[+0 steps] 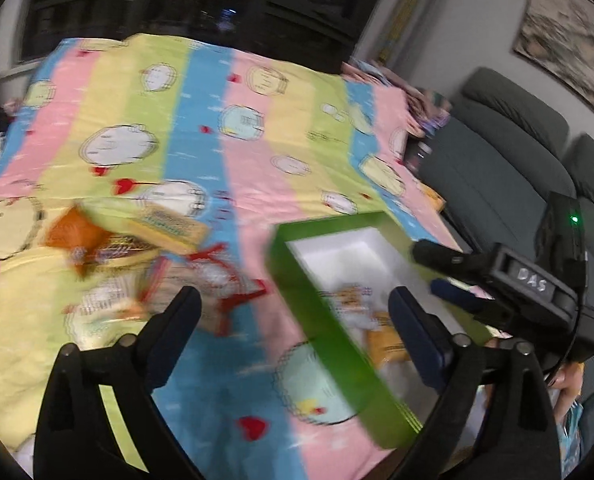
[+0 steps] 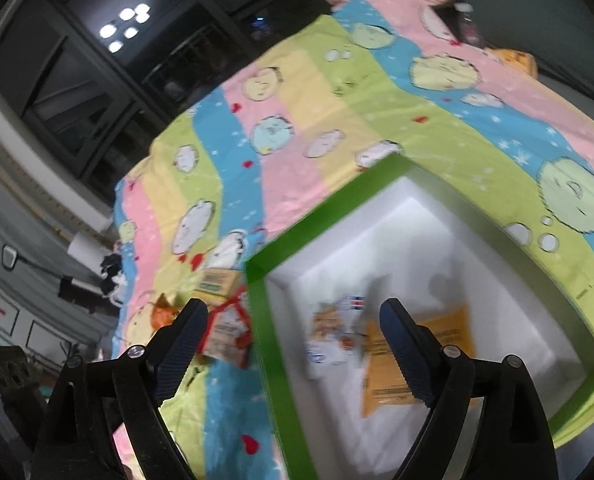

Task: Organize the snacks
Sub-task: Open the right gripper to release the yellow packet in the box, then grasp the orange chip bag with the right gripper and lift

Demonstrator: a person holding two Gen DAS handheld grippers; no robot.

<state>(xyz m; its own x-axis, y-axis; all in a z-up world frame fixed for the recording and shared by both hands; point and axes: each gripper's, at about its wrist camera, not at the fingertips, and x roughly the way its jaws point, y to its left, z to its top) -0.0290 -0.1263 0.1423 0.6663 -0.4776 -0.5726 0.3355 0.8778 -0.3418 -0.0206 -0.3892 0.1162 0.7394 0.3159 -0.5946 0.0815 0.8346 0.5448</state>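
Note:
A green box with a white lining lies on the striped quilt; it also shows in the right wrist view. Inside it lie a white snack packet and an orange packet. Loose snacks sit left of the box: an orange packet, a yellow box and a red-trimmed packet. My left gripper is open and empty above the quilt at the box's left wall. My right gripper is open and empty over the box; it shows in the left wrist view.
The pastel striped quilt covers the whole surface. A grey-green sofa stands to the right, close to the box. Dark windows lie behind. A framed picture hangs on the right wall.

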